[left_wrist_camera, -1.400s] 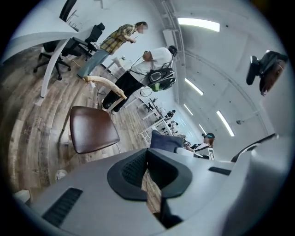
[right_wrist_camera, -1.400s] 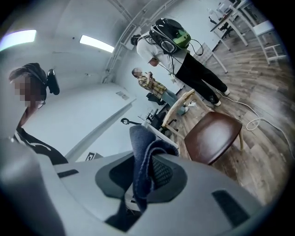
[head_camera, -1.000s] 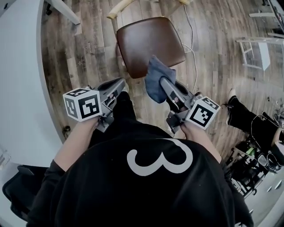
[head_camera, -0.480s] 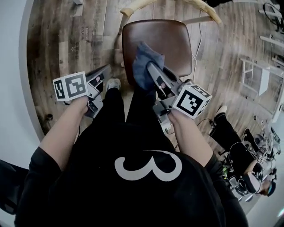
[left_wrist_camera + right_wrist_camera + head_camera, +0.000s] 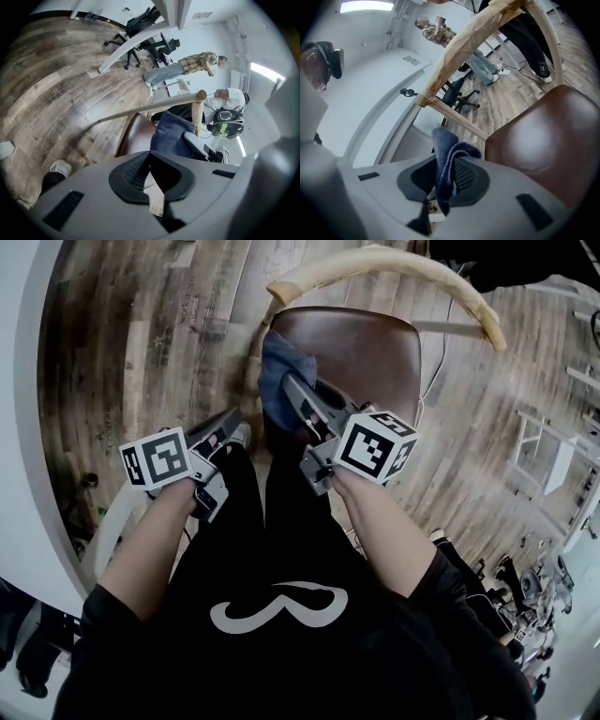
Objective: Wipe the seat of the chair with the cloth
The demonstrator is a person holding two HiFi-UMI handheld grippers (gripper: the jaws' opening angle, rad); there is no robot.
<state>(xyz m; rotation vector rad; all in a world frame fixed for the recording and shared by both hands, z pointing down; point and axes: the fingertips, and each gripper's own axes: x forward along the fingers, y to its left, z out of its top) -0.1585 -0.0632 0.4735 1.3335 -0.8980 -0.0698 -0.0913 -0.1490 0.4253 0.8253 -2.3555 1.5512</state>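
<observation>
Now, head view: vs 0.5 s ago, the right gripper (image 5: pixel 292 395) and its cloth (image 5: pixel 277 373) had shifted from the near part of the brown chair seat (image 5: pixel 366 352) to its picture-left edge, cloth bunched over that edge. More of the pale curved backrest (image 5: pixel 394 268) showed than before. The left gripper (image 5: pixel 225 426) sat lower and closer to the body than 0.5 s ago, over the wood floor (image 5: pixel 131 343), apart from the chair.

Left gripper view: the left gripper (image 5: pixel 150 161) had its pads together at the tips w/ nothing between them. Ahead lay the seat (image 5: pixel 136 136), the blue cloth (image 5: pixel 171 133) on it, the backrest (image 5: pixel 154 105) beyond, and a white shoe (image 5: pixel 60 167) at lower left.

Right gripper view: the right gripper (image 5: pixel 443 173) was clamped on the cloth (image 5: pixel 444 159), a fold standing up betw. the pads. The seat (image 5: pixel 543 136) filled the right side, backrest (image 5: pixel 473 42) arching above.
</observation>
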